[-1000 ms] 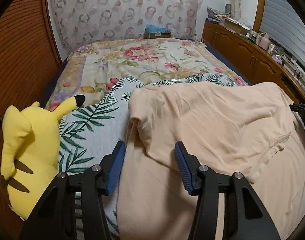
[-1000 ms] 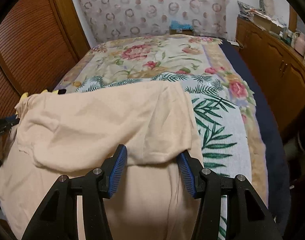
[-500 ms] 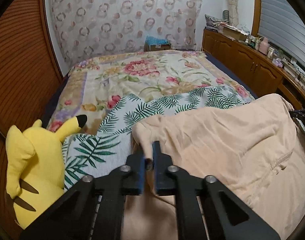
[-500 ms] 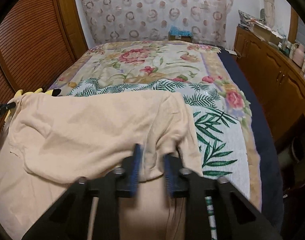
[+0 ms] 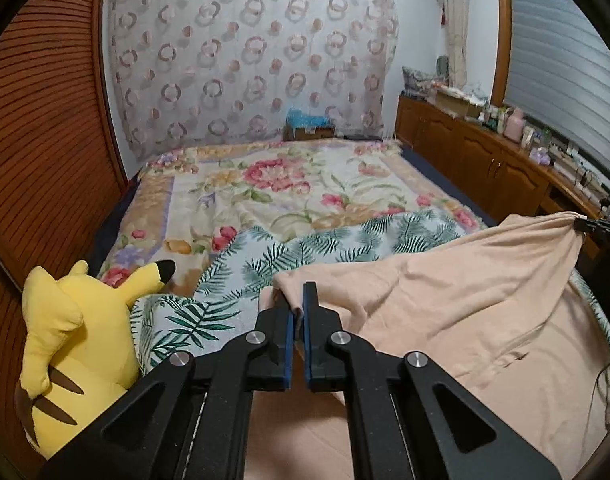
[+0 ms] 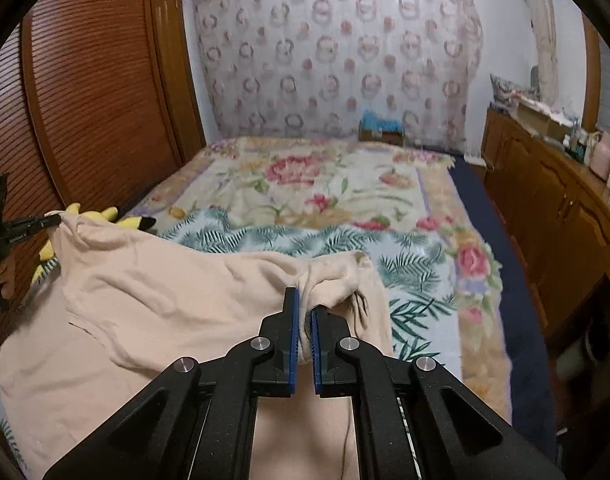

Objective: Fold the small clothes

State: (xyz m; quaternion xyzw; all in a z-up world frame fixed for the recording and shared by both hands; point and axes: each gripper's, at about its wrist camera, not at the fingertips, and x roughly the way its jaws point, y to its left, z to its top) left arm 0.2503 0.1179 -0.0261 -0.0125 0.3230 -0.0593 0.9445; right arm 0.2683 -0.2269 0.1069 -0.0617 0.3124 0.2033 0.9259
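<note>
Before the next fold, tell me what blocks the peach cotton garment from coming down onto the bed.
Nothing visible does. Both the left gripper and right gripper are shut on the peach cotton garment. The fern-print blanket ahead lies bare; the yellow plush toy sits off to the left, beside the cloth.

Beyond the peach cotton garment (image 5: 445, 300) I hold, the bed's flowered blanket (image 5: 281, 184) lies open to its far edge, where a cardboard box (image 5: 309, 132) sits. A yellow plush toy (image 5: 77, 332) blocks the bed's left edge by my left gripper (image 5: 298, 300). Wooden cabinets (image 6: 553, 208) hem the right edge.
</note>
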